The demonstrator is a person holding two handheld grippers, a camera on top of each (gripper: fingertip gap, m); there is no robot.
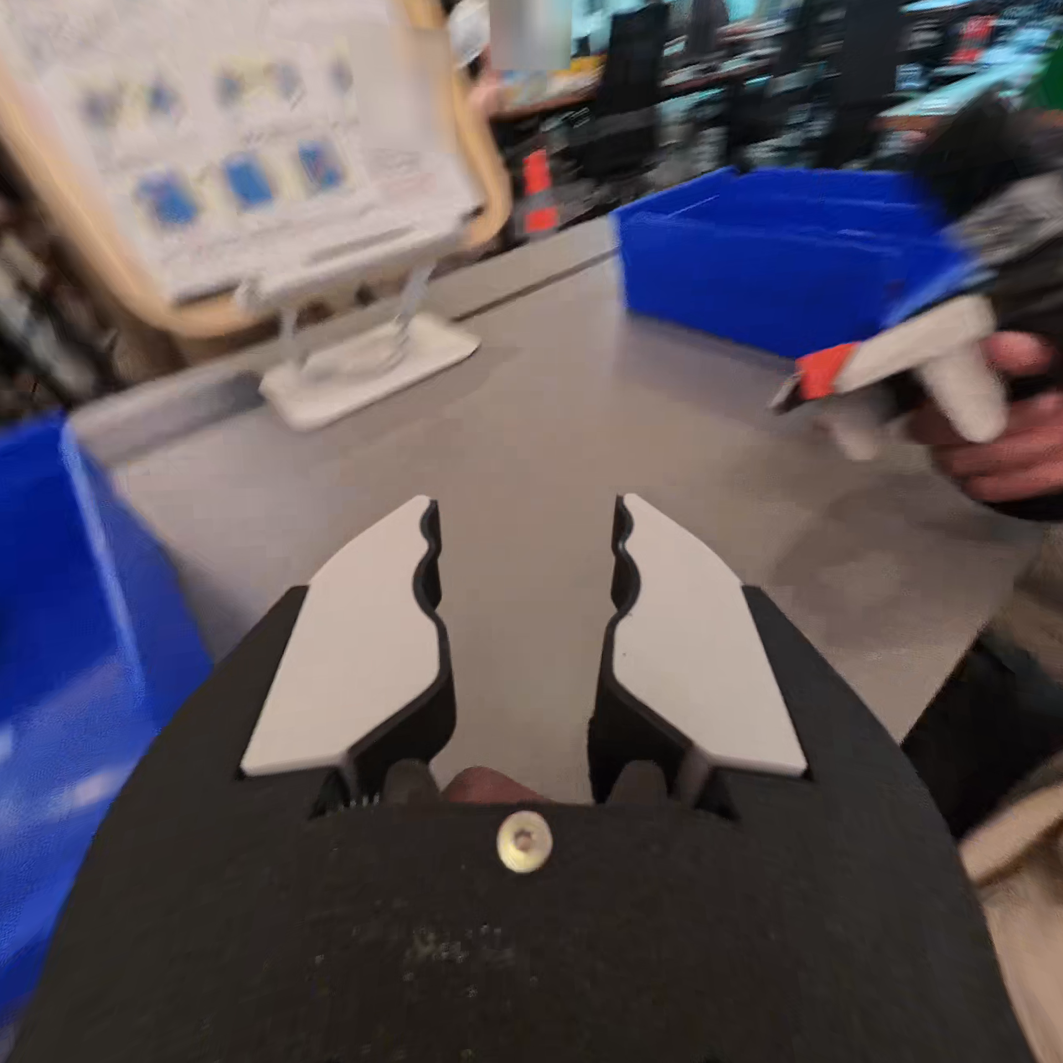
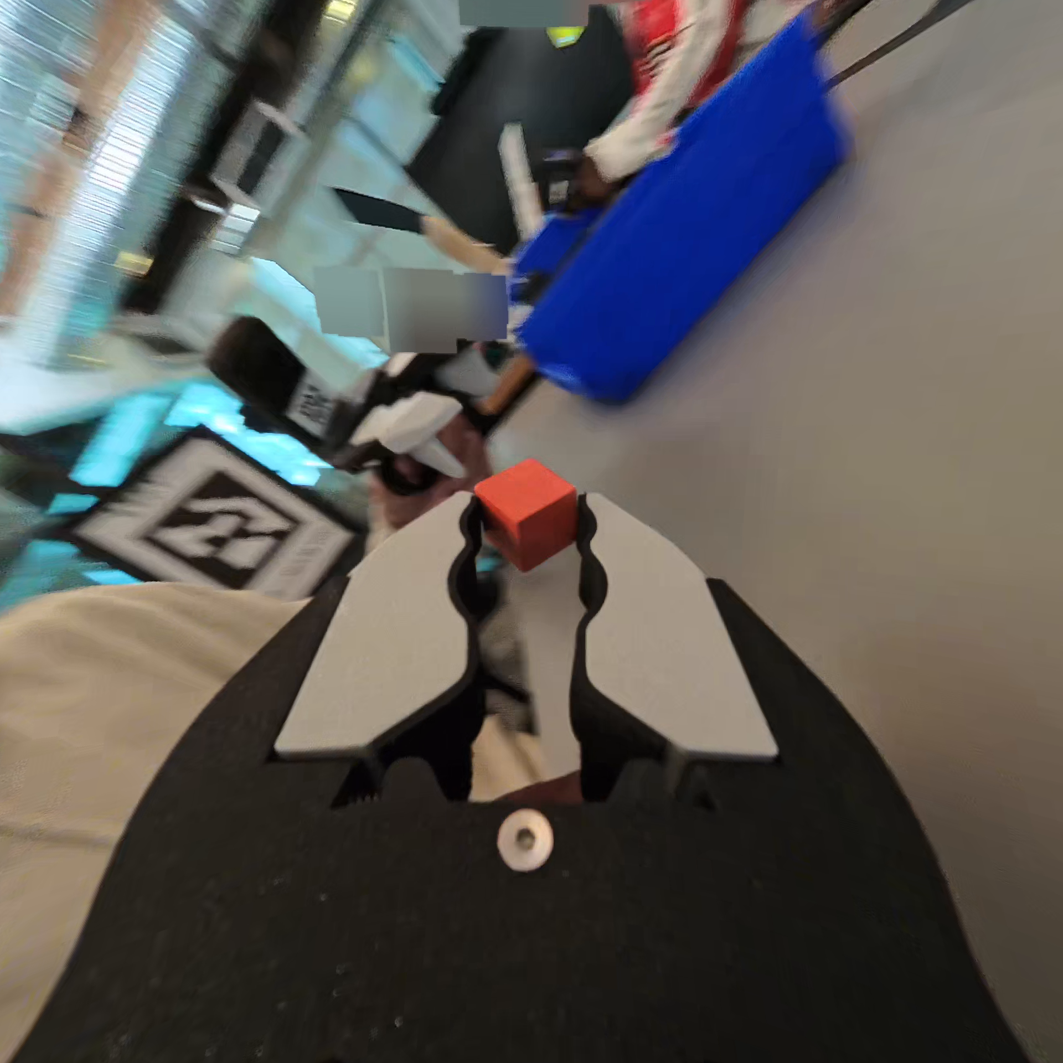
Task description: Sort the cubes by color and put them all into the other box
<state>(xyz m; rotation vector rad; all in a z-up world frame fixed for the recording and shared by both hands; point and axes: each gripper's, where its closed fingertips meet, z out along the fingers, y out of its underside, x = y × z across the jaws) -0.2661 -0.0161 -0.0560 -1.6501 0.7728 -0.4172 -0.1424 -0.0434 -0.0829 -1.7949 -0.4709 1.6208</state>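
The right hand-held gripper [image 2: 526, 509] squeezes a red cube [image 2: 526, 520] at its tips, up above the gray tabletop [image 2: 863, 517]. The left hand-held gripper [image 1: 524, 506] is spread apart and holds nothing, near a blue box [image 1: 771, 264]

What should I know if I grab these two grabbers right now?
Left gripper: jaws open, empty, above the grey table.
Right gripper: jaws shut on a red cube, held in the air.
Boxes: one blue box ahead on the right, another blue box close on the left.
Done: cube picked up.
Left: put it in the other box; the rest can't be judged, neither box's inside shows.
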